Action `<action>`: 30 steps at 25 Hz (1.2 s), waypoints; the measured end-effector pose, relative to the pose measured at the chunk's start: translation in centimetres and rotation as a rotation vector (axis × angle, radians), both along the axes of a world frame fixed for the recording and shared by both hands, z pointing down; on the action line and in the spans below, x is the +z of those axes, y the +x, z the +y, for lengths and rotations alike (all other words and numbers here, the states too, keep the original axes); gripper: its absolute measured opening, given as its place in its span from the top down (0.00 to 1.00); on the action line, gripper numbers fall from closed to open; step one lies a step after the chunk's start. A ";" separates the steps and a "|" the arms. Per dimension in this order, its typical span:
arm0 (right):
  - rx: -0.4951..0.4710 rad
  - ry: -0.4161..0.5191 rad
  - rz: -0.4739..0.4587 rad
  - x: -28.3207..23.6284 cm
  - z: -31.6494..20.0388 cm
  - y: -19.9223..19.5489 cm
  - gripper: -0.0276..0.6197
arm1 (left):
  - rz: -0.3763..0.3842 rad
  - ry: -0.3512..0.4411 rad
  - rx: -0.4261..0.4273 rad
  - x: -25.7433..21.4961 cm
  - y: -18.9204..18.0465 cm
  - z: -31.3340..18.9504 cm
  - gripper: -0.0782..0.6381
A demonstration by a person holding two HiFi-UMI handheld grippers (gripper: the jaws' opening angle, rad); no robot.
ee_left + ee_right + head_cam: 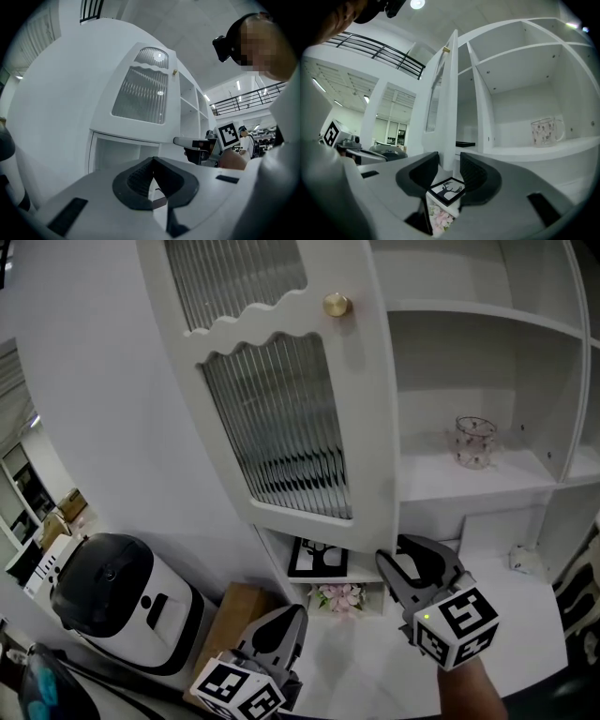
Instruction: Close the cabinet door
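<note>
A clear patterned glass mug point(475, 441) stands alone on a white shelf point(441, 482). Lower down, a framed deer picture point(318, 557) sits just beside pink flowers point(339, 596). A black-and-white appliance point(117, 601) stands at the left.

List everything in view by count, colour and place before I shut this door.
cabinet: one, white, open shelves, ahead
cabinet door: one, white with ribbed glass, swung open, left of the shelves
knob: one, gold, near the door's free edge
glass cup: one, clear with pink print, on a shelf at right
framed picture: one, black frame, below the door
flowers: one bunch, pink, under the picture
appliance: one, white with black lid, lower left
left gripper: jaws together, empty
right gripper: jaws apart, door's lower edge between them, unpressed
</note>
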State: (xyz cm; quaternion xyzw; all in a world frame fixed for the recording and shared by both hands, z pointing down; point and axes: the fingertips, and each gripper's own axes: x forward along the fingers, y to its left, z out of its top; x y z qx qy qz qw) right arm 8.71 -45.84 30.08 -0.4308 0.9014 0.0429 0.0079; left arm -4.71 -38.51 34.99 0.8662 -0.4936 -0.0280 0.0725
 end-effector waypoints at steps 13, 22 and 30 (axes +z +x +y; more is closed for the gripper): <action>0.004 -0.016 0.037 0.8 -3.8 2.5 0.70 | -0.010 0.008 -0.021 -0.6 4.5 -2.1 0.88; 0.045 0.008 0.102 0.7 -5.3 2.5 0.68 | -0.018 0.033 -0.030 -1.8 5.4 -1.7 0.88; 0.097 0.047 0.152 0.3 -6.7 2.4 0.68 | -0.023 0.028 -0.050 -1.8 4.4 -1.6 0.88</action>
